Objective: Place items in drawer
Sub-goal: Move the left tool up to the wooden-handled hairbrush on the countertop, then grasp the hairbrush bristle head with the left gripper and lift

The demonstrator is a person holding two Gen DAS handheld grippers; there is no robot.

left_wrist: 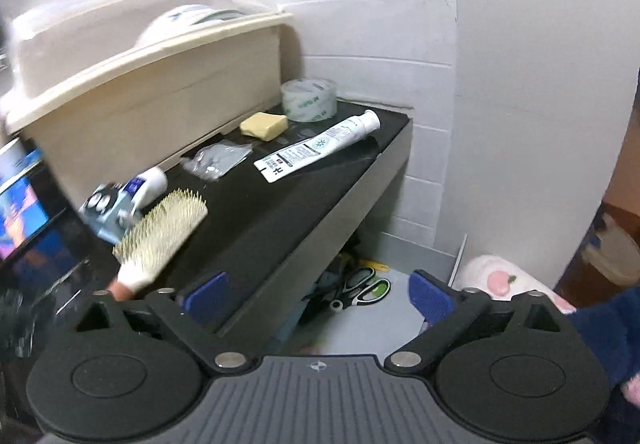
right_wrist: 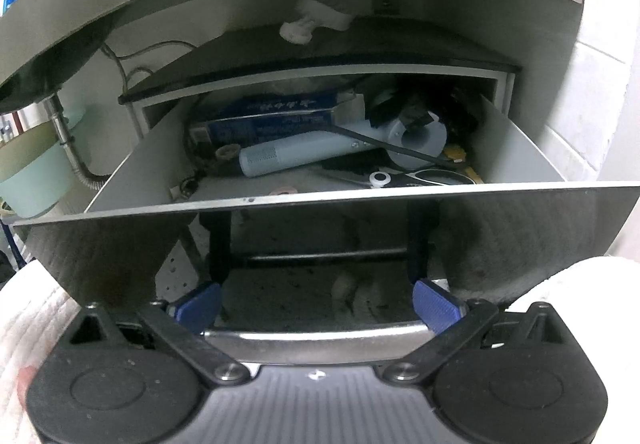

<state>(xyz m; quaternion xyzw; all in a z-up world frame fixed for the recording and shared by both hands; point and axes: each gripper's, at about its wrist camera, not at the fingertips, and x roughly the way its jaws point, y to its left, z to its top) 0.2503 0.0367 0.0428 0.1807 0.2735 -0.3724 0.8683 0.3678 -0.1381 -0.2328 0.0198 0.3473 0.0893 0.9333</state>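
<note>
In the left wrist view a black cabinet top [left_wrist: 280,211] carries a white toothpaste tube [left_wrist: 320,145], a clear tape roll [left_wrist: 309,99], a yellow block [left_wrist: 264,125], a small plastic bag [left_wrist: 218,159], a white bristle hairbrush [left_wrist: 160,234] and a blue-and-white tube [left_wrist: 124,199]. My left gripper [left_wrist: 318,298] hangs open and empty near the top's front edge. In the right wrist view the drawer [right_wrist: 320,197] stands pulled out. My right gripper [right_wrist: 318,306] is open, with the drawer's metal handle [right_wrist: 320,336] lying across between its blue pads [right_wrist: 436,308].
The drawer holds a blue box [right_wrist: 276,115], a pale blue cylindrical device [right_wrist: 304,155], scissors [right_wrist: 424,177] and dark clutter. A cream bin [left_wrist: 152,83] stands at the back left of the top. White tiled wall [left_wrist: 380,43] lies to the right. A pink slipper [left_wrist: 500,280] is on the floor.
</note>
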